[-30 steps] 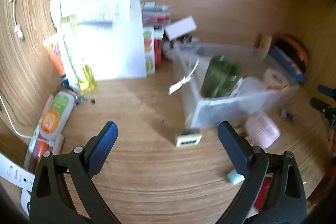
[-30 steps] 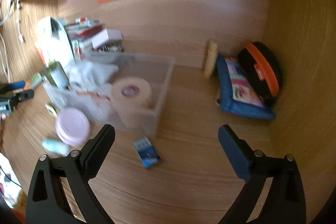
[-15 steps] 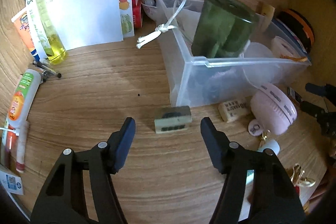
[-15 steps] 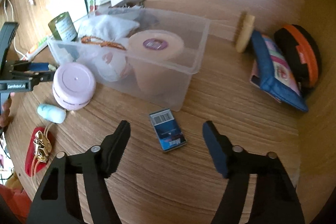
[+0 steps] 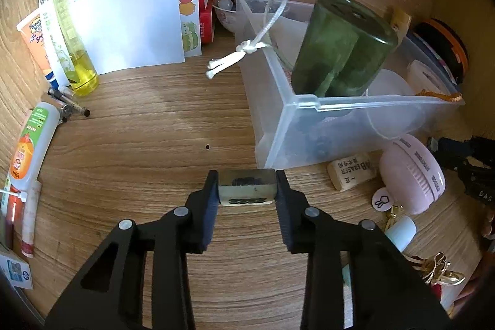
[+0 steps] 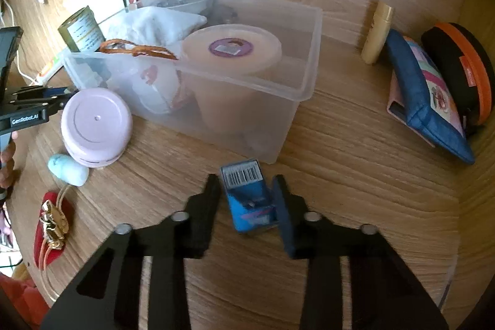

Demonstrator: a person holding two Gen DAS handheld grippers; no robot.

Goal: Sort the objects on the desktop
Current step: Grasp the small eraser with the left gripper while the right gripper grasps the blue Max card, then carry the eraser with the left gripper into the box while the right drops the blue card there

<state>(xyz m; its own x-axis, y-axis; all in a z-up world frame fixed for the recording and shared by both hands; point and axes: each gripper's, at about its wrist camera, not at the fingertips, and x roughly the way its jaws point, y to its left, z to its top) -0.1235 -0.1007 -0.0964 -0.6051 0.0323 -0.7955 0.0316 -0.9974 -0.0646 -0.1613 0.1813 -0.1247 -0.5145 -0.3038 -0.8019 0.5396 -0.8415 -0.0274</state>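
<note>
My left gripper (image 5: 246, 187) is shut on a small pale block with dark marks (image 5: 246, 187) that rests on the wooden desk just in front of a clear plastic bin (image 5: 297, 119). The bin holds a dark green jar (image 5: 340, 48), a tape roll (image 6: 232, 50) and white cloth. My right gripper (image 6: 246, 194) straddles a small blue box with a barcode (image 6: 247, 197) lying in front of the bin (image 6: 304, 82). The right finger touches the box; a small gap shows at the left finger.
A pink round case (image 6: 96, 126), an eraser (image 5: 351, 170), a pale blue capsule (image 6: 68, 169) and a red charm with gold trinkets (image 6: 51, 225) lie by the bin. Bottles, tubes (image 5: 27, 147) and papers stand left. A blue pouch (image 6: 427, 101) and black-orange case (image 6: 464, 70) lie right.
Both grippers moved forward and down and narrowed. The left closed onto the pale block. The right closed in around the blue box.
</note>
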